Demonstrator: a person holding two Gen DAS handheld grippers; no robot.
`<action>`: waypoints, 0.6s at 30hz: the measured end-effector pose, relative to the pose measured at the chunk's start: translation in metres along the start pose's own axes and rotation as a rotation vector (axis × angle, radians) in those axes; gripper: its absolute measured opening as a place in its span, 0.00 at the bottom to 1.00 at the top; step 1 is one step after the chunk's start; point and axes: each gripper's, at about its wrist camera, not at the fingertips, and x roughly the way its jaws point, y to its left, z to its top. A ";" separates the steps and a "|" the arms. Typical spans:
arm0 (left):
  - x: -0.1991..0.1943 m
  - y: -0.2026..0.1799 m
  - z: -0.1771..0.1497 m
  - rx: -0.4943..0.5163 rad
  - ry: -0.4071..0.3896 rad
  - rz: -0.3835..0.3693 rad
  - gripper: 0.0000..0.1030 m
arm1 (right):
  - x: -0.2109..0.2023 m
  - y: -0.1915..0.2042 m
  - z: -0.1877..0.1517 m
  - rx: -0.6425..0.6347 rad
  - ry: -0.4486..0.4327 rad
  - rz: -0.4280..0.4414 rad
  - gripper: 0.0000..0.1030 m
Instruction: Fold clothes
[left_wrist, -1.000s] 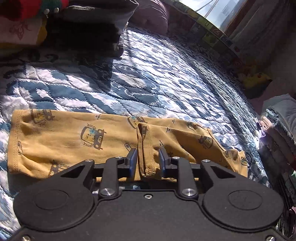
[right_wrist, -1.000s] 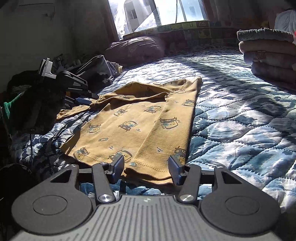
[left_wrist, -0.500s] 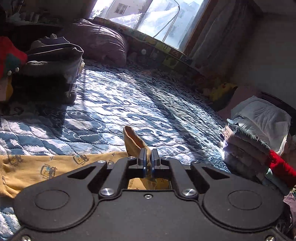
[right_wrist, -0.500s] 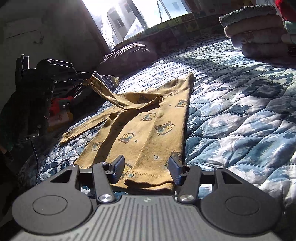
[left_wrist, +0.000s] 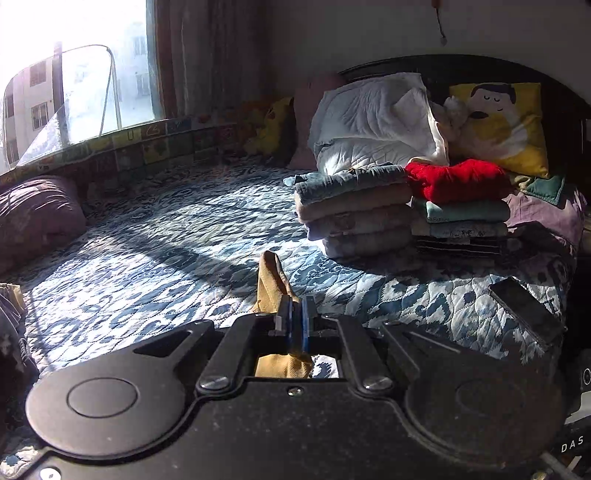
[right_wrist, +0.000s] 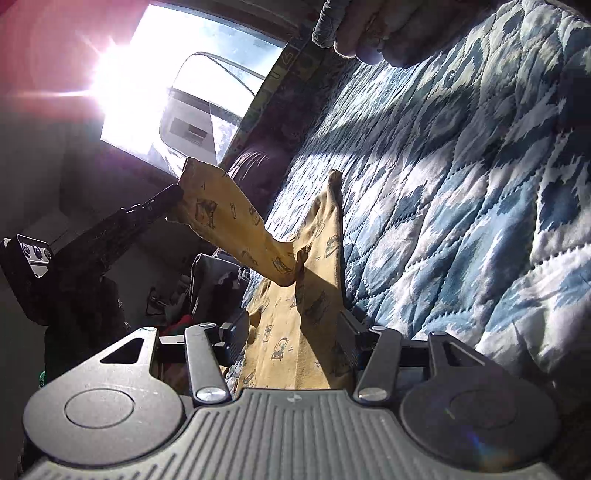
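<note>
Close in, right gripper (right_wrist: 293, 341) spread wide astride yellow shirt's (right_wrist: 284, 343) hem, seemingly not touching. Farther off, left gripper (left_wrist: 295, 315) clamped on lifted sleeve (right_wrist: 229, 218), raised above blue quilt (left_wrist: 147, 266); beyond, folded stacks (left_wrist: 369, 218).

Before me lay a bed covered with a blue-and-white patterned quilted bedspread (left_wrist: 155, 266), streaked with sunlight and long shadows. A large window (left_wrist: 74, 74) on my left blazed white, a pale building showing through it, with dark brownish curtains (left_wrist: 207, 55) hanging beside it. A patchwork-printed padded border (left_wrist: 147, 142) ran under the sill. A dark purple pillow (left_wrist: 33, 218) lay near it. At the dark wooden headboard (left_wrist: 480, 66) leaned a white quilted duvet (left_wrist: 373, 122) and a yellow cartoon-face pillow (left_wrist: 502, 122). The wall above (left_wrist: 351, 29) was plain and pale.
</note>
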 end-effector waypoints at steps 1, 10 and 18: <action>0.003 -0.013 -0.005 0.087 0.020 -0.034 0.02 | -0.004 -0.007 0.003 0.058 -0.023 0.014 0.52; -0.002 -0.070 -0.072 0.582 0.175 -0.219 0.02 | 0.003 -0.031 0.008 0.225 -0.044 0.063 0.52; -0.028 -0.079 -0.087 0.721 0.152 -0.290 0.02 | 0.025 -0.037 0.003 0.329 0.005 0.150 0.57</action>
